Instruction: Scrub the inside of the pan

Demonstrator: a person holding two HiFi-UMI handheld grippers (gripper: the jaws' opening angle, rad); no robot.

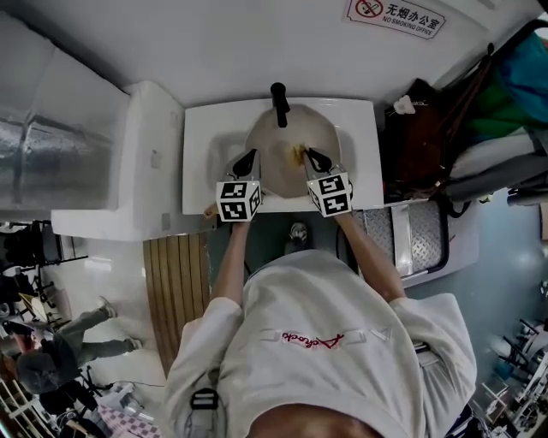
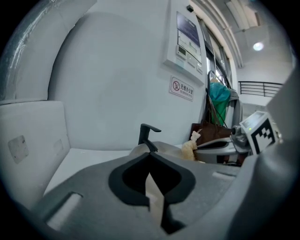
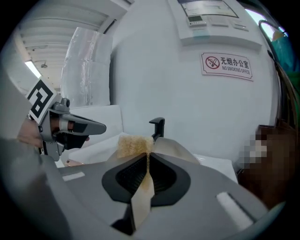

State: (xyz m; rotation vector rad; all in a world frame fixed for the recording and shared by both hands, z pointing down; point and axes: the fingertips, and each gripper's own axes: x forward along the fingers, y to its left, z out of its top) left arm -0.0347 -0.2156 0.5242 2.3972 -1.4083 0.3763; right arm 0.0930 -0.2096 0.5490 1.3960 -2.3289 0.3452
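A round beige pan (image 1: 278, 150) lies in the white sink (image 1: 201, 128) under the black faucet (image 1: 279, 98). My left gripper (image 1: 248, 156) is at the pan's left rim; in the left gripper view its jaws (image 2: 149, 154) are shut, with the tips on the rim of the pan (image 2: 138, 150). My right gripper (image 1: 310, 156) is over the right side of the pan, shut on a yellowish sponge (image 1: 298, 154). In the right gripper view the sponge (image 3: 133, 144) sticks out past the tips (image 3: 148, 152), in front of the pan (image 3: 176, 149).
A white boxed ledge (image 1: 154, 162) adjoins the sink on the left, with a foil duct (image 1: 51, 154) beyond. Dark bags (image 1: 428, 128) hang to the right of the sink. A no-smoking sign (image 1: 396, 17) is on the wall. A metal tread plate (image 1: 411, 231) lies at the lower right.
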